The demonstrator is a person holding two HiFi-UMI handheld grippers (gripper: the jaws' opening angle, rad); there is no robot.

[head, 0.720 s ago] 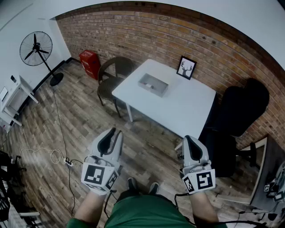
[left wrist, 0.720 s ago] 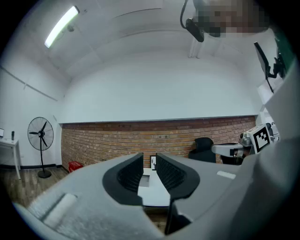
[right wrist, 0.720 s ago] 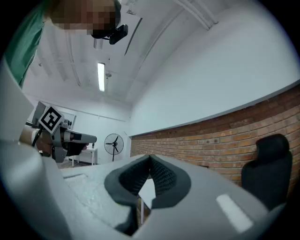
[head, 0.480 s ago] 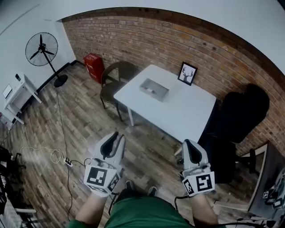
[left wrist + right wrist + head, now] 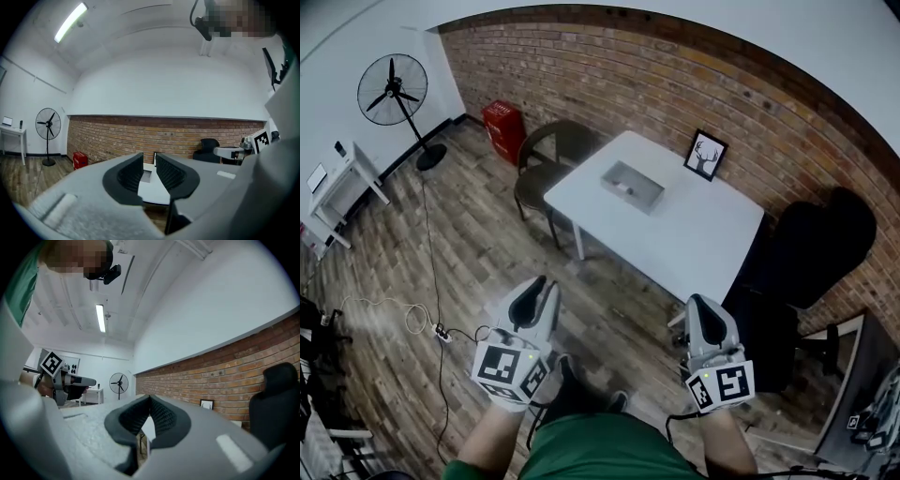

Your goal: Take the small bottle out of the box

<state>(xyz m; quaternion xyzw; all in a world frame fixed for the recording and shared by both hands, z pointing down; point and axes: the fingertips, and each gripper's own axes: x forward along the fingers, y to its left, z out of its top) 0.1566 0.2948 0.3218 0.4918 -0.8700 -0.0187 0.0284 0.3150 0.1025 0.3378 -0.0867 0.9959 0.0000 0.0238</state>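
Observation:
Across the room, a shallow grey box [image 5: 632, 186] lies on a white table [image 5: 694, 234]; what is inside it is too small to make out. Both grippers hang over the wooden floor, well short of the table, in front of the person's green-clad body. My left gripper [image 5: 532, 289] is open with a narrow gap between its jaws and nothing in it; in the left gripper view [image 5: 149, 161] the box [image 5: 146, 176] shows through that gap, far off. The jaw tips of my right gripper [image 5: 701, 307] touch and hold nothing, as the right gripper view [image 5: 150, 399] shows.
A framed deer picture [image 5: 705, 155] stands at the table's back edge. A brown chair [image 5: 546, 159] sits at its left end and a black office chair [image 5: 811, 253] at its right. A red crate [image 5: 504, 120], standing fan [image 5: 394, 89] and floor cable [image 5: 422, 323] lie left.
The head view has shifted, so the table and box sit a little further right in the picture. The person's foot has stepped forward. Both grippers keep their places and jaw positions.

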